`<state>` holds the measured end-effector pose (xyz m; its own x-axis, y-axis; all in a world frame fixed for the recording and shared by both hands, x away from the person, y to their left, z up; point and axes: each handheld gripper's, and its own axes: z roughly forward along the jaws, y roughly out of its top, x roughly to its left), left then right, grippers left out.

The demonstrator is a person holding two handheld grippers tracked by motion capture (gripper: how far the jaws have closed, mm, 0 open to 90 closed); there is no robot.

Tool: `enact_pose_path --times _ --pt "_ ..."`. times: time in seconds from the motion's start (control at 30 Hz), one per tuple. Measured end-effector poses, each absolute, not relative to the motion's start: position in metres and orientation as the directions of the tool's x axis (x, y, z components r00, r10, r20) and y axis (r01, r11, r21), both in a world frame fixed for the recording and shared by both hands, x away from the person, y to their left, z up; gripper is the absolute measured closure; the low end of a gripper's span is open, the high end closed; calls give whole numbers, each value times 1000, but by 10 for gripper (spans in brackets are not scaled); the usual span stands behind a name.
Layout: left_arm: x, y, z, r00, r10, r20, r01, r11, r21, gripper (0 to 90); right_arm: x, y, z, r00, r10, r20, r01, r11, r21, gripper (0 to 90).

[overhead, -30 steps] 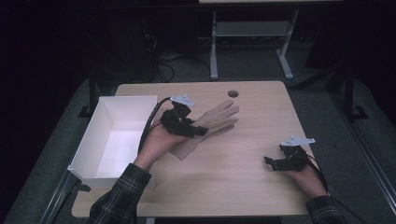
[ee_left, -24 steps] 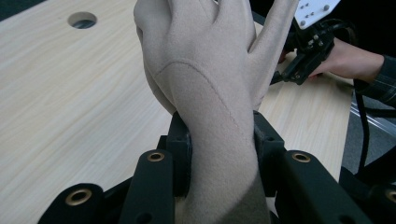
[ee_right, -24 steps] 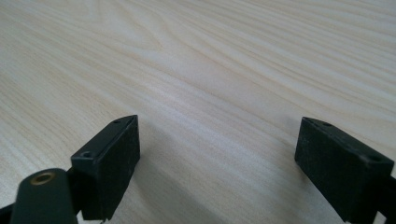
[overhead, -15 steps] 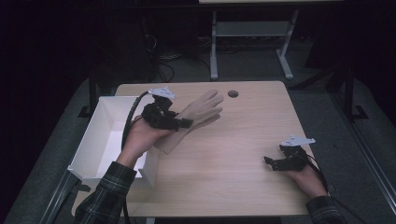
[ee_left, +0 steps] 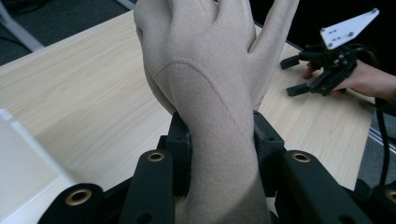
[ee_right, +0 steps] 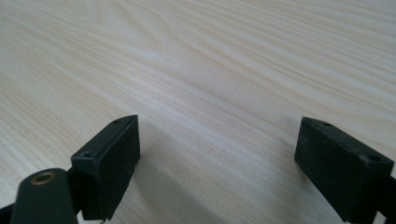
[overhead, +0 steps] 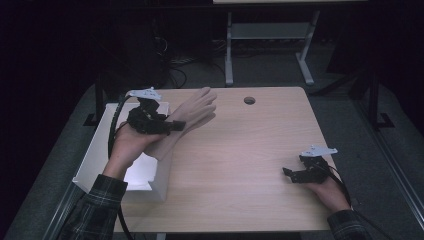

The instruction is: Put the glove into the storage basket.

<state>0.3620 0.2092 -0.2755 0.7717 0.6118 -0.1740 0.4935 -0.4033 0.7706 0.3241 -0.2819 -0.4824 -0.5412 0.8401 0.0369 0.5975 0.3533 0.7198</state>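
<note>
While the left gripper (ee_left: 219,154) has its 2 jaws pinched on the wrist of a beige glove (overhead: 192,114), the glove hangs lifted at upper left of the high view, fingers pointing toward the table's far edge, cuff trailing over the near wall of the white bin (overhead: 95,155). Likely the step is dropping it into that bin: I would carry the whole glove over the opening before releasing, so the fingers clear the rim. From those jaws outward, the left hand (overhead: 127,147) is raised, its plaid sleeve (overhead: 97,200) entering at lower left. At lower right, the right gripper (overhead: 300,173) rests low on the wooden table (overhead: 240,165), jaws spread wide, holding nothing.
</note>
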Motion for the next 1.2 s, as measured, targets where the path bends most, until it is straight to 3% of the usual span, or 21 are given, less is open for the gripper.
enact_pose_path --times 0.73,1.2 --pt "356 300 -283 614 772 -161 558 -281 781 664 324 -282 -482 -540 841 37 598 353 720 138" --pt "356 329 -323 518 838 -168 623 -236 746 664 324 -282 -482 -539 841 35 598 353 720 139"
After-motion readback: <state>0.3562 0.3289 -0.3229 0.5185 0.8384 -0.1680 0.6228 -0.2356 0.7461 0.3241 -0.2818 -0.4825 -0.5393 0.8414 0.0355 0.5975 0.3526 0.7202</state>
